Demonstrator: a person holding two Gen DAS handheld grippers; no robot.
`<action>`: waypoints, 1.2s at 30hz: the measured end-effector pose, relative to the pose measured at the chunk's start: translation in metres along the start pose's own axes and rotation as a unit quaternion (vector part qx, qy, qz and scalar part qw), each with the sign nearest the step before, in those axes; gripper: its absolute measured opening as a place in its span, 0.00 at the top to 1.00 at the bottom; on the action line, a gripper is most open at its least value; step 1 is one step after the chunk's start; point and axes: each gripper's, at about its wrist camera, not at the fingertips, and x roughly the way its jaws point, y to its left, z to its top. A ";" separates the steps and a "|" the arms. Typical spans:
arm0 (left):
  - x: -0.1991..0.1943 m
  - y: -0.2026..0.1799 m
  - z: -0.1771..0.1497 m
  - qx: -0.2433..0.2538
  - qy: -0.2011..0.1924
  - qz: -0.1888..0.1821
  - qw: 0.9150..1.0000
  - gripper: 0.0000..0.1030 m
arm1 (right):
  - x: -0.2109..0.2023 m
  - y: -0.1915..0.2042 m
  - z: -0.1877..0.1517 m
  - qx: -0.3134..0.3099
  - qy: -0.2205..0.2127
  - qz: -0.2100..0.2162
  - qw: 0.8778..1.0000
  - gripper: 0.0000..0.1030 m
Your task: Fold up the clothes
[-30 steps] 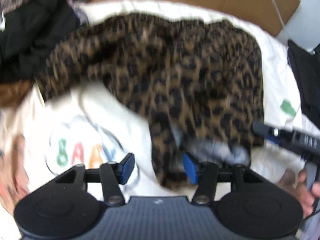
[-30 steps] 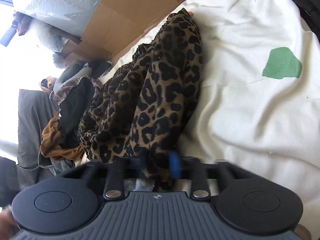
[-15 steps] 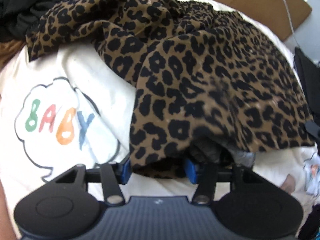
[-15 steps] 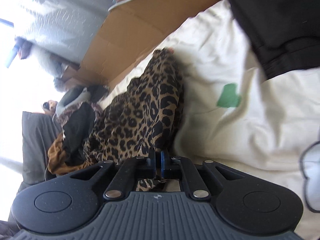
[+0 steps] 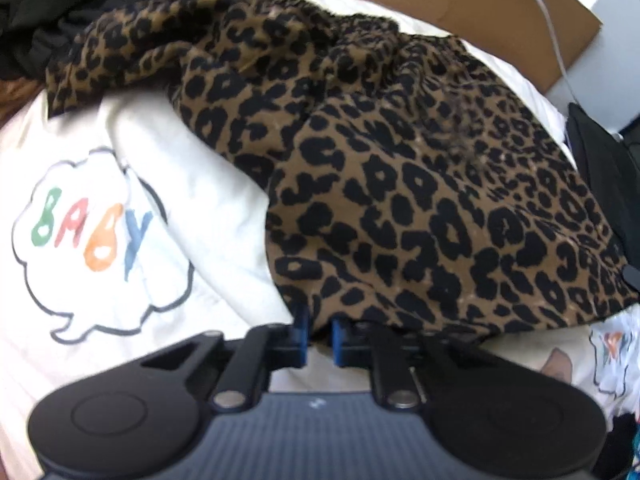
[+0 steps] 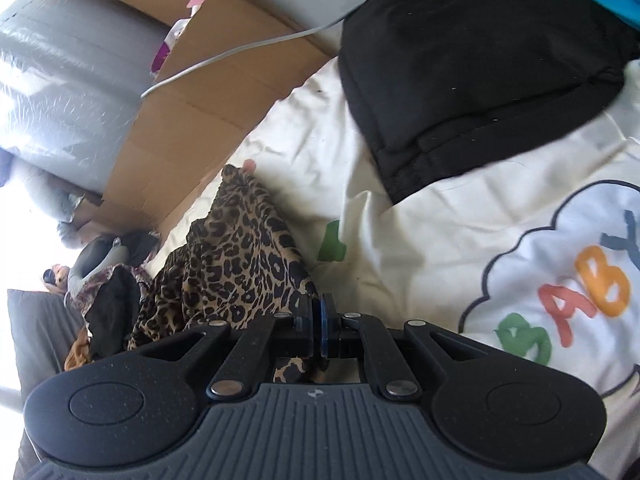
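A leopard-print garment (image 5: 400,200) lies spread over a cream blanket (image 5: 132,148) printed with "BABY". My left gripper (image 5: 320,332) sits at the garment's near hem, and its jaws are closing with the hem's edge pinched between the blue pads. In the right wrist view the same garment (image 6: 240,260) trails away to the left as a bunched ridge. My right gripper (image 6: 318,324) is shut on a corner of it, and a bit of patterned cloth shows just behind the pads.
A folded black garment (image 6: 460,60) lies on the blanket (image 6: 420,220) at the upper right. Flattened cardboard (image 6: 192,112) with a white cable (image 6: 240,48) runs along the far side. A heap of dark clothes (image 5: 60,20) sits at the far left.
The left jaws went from wide apart to nearly together on the hem. The right gripper rose and swung right with the garment corner, bringing the black garment and the BABY print into view.
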 end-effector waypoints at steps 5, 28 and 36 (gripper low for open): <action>-0.038 -0.007 0.006 0.054 -0.010 0.010 0.998 0.95 | -0.014 0.002 0.000 -0.004 -0.011 -0.002 1.000 0.99; -0.021 0.002 -0.023 0.032 0.042 0.023 0.998 0.38 | 0.025 0.026 -0.022 -0.120 0.014 -0.067 0.990 0.42; -0.012 0.014 -0.032 -0.011 0.027 0.020 0.999 0.65 | 0.054 0.019 -0.027 -0.135 0.039 -0.118 0.983 0.43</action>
